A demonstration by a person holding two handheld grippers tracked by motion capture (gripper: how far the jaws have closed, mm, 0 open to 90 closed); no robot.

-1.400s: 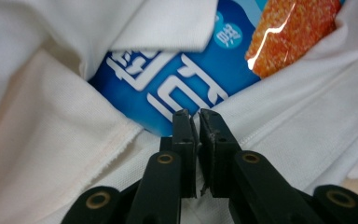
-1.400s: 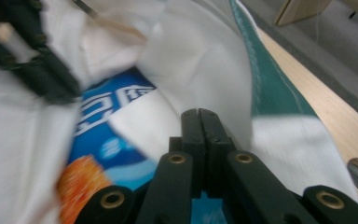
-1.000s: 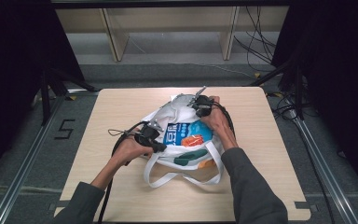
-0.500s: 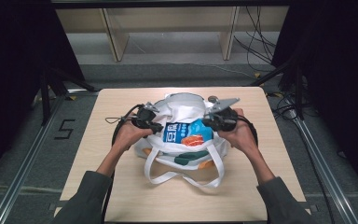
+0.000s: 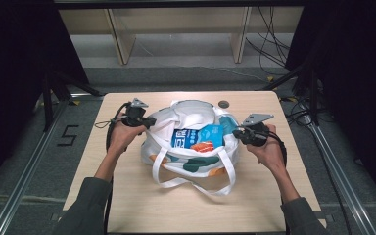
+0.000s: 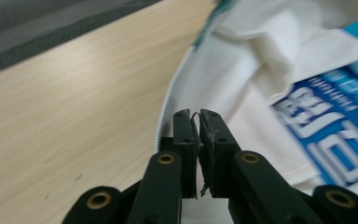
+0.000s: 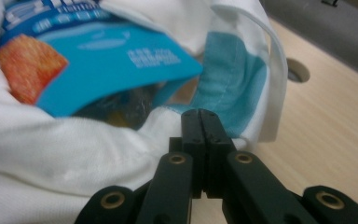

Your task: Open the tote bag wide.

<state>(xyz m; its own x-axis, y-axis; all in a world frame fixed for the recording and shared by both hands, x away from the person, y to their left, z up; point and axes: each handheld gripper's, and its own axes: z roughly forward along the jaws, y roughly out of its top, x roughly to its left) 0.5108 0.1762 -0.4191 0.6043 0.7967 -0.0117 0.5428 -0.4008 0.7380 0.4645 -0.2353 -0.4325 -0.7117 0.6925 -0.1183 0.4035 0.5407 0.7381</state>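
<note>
The left tool (image 5: 148, 121) and right tool (image 5: 238, 134) are each clamping the tote bag (image 5: 186, 164) rim. They are likely spreading it to expose the blue packet (image 5: 198, 138) inside.

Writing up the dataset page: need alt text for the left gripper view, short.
The left hand-held gripper has its two black jaws shut on the rim of a white cloth bag, a thin fold of fabric pinched between them. A blue packet with white lettering lies inside the bag at right, and the light wooden table spreads to the left.

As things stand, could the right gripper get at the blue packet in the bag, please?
Probably not yet: the right gripper is shut on the bag's rim, though the blue packet lies exposed close by.
</note>
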